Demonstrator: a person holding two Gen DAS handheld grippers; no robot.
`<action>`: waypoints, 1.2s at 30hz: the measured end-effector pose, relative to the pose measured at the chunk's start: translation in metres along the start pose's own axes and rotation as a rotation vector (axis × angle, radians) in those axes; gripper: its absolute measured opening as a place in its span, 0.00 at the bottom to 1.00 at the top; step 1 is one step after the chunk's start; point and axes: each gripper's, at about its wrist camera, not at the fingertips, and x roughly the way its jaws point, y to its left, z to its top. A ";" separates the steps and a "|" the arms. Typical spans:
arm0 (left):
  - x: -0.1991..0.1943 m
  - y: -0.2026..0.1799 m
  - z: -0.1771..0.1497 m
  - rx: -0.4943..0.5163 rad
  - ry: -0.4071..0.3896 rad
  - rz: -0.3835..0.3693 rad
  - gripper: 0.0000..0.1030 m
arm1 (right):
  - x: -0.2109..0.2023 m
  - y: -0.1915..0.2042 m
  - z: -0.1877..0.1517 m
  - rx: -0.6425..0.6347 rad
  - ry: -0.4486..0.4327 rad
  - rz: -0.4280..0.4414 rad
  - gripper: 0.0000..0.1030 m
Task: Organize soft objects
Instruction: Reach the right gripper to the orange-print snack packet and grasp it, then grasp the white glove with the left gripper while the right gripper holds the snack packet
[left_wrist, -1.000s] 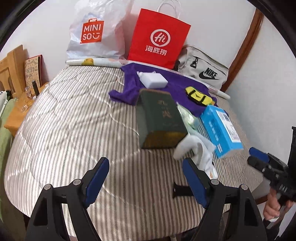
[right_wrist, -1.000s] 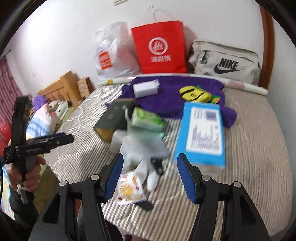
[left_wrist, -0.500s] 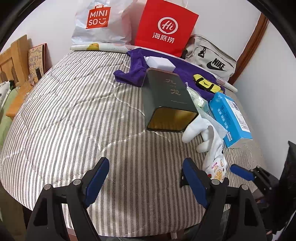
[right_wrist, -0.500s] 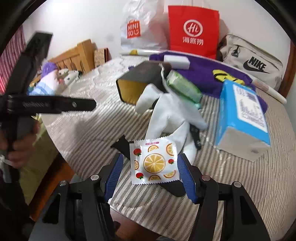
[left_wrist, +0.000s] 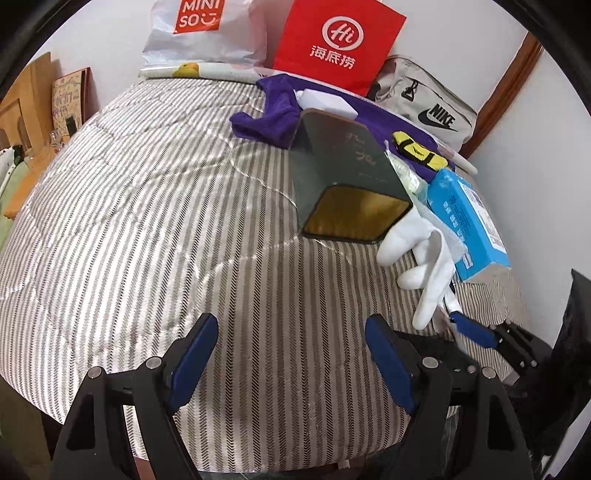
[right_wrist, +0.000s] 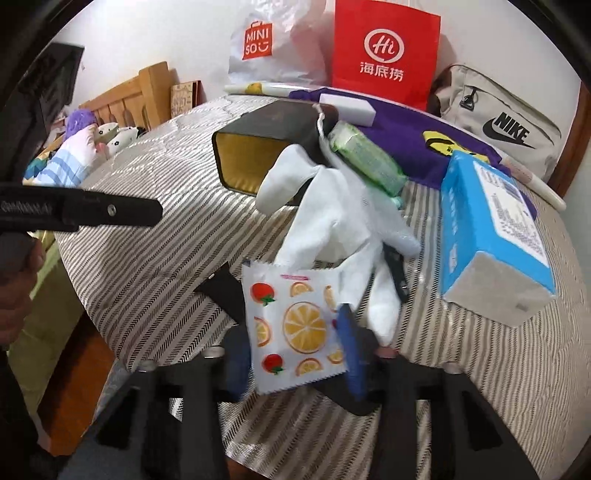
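Note:
A fruit-print packet (right_wrist: 295, 321) lies flat at the near edge of the striped bed (right_wrist: 155, 206). My right gripper (right_wrist: 295, 354) is closing on it, its blue fingers (right_wrist: 349, 350) at the packet's side edges, and the packet is not crumpled. White gloves (right_wrist: 332, 221) lie just beyond, against a dark green box (right_wrist: 266, 147). My left gripper (left_wrist: 291, 354) stands open over the bare bed (left_wrist: 147, 221), nothing between its fingers. To its right lie the white gloves (left_wrist: 424, 258) and the right gripper's blue finger (left_wrist: 476, 332).
A blue carton (right_wrist: 491, 221), a green wipes pack (right_wrist: 365, 158) and a purple cloth (left_wrist: 273, 118) lie right of and behind the box. A red paper bag (left_wrist: 332, 40), a white plastic bag (left_wrist: 199, 29) and a grey bag (left_wrist: 432, 107) line the wall. A hand (right_wrist: 14, 280) holds the left tool.
The right jaws have narrowed from wide apart to the packet's edges. Both cameras have sunk closer to the bed; the right one moved in from farther back onto the packet.

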 end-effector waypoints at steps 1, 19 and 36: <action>0.001 -0.002 -0.001 0.002 0.004 -0.001 0.78 | -0.003 -0.002 0.000 0.010 -0.006 0.012 0.31; 0.016 -0.057 0.006 0.122 0.013 -0.061 0.78 | -0.047 -0.049 -0.003 0.160 -0.128 0.097 0.04; 0.059 -0.123 0.028 0.259 -0.023 -0.073 0.69 | -0.048 -0.110 -0.034 0.247 -0.088 0.013 0.04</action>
